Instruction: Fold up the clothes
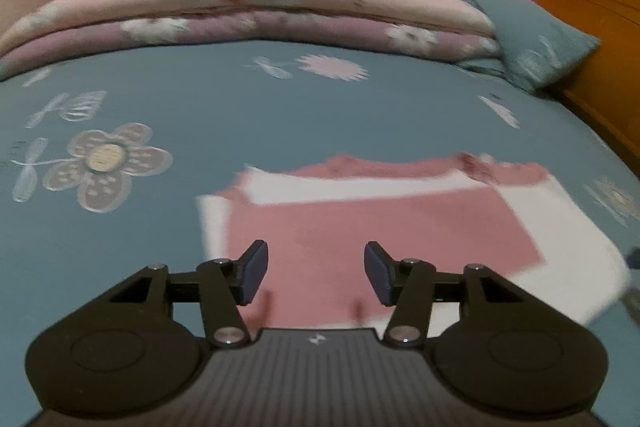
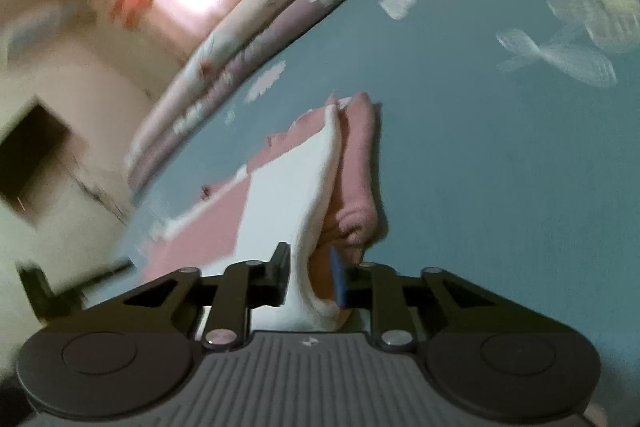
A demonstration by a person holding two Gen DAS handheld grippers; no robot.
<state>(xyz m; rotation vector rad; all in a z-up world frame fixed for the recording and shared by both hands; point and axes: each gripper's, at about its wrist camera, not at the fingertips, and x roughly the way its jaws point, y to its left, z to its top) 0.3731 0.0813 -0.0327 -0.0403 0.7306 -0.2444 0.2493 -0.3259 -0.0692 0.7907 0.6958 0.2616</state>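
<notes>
A pink-and-white knit garment (image 1: 384,223) lies partly folded on the blue flower-printed bedsheet (image 1: 224,115), its long axis running left to right across the left wrist view, with the pink collar edge toward the folded floral quilt (image 1: 248,15) at the back. The left gripper (image 1: 316,273) hovers over the garment's near edge, its 2 jaws apart and holding nothing. The right gripper (image 2: 310,279) has a raised white-and-pink fold between its jaws; whether the pads press it is unclear. A blue pillow (image 1: 532,39) leans on the wooden headboard (image 1: 580,3).
</notes>
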